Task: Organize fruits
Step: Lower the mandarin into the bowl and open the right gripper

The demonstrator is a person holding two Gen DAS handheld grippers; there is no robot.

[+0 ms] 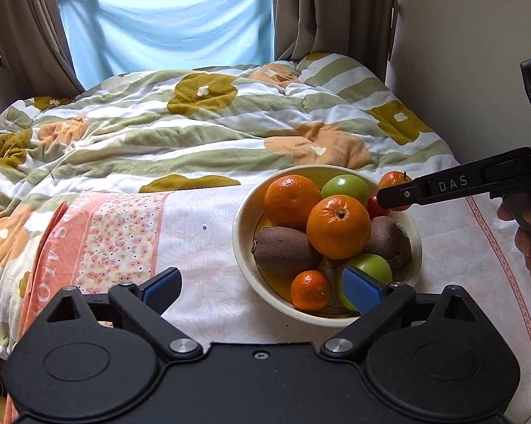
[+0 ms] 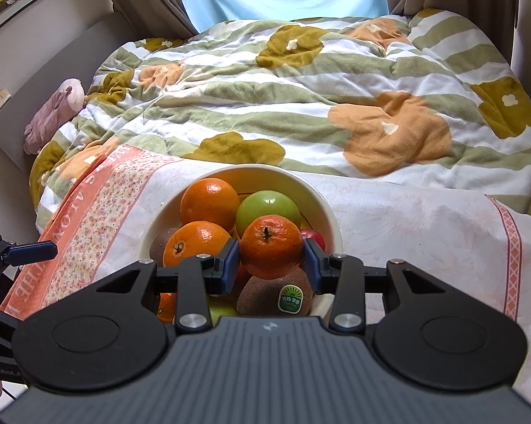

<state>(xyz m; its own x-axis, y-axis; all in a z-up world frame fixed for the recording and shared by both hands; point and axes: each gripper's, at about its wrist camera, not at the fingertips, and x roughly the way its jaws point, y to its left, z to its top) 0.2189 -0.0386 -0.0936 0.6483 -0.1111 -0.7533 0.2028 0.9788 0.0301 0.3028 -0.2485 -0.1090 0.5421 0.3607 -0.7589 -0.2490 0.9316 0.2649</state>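
A cream bowl (image 1: 242,233) (image 2: 327,208) sits on a cloth on the bed. It holds oranges (image 1: 338,226), green apples (image 1: 345,185), two kiwis (image 1: 286,251), a small mandarin (image 1: 310,289) and a red fruit (image 1: 375,206). My right gripper (image 2: 270,259) is shut on a small mandarin (image 2: 270,245) (image 1: 394,180) and holds it over the bowl's right side, above a stickered kiwi (image 2: 276,298). My left gripper (image 1: 263,288) is open and empty at the bowl's near rim, with its right pad (image 1: 361,289) over a green apple (image 1: 375,268).
A white and pink patterned cloth (image 1: 195,243) (image 2: 406,212) lies under the bowl. A rumpled flowered quilt (image 1: 195,130) (image 2: 300,88) covers the bed behind it. Curtains (image 1: 322,7) and a wall (image 1: 470,17) stand at the back. A pink bundle (image 2: 53,113) lies at the bed's left edge.
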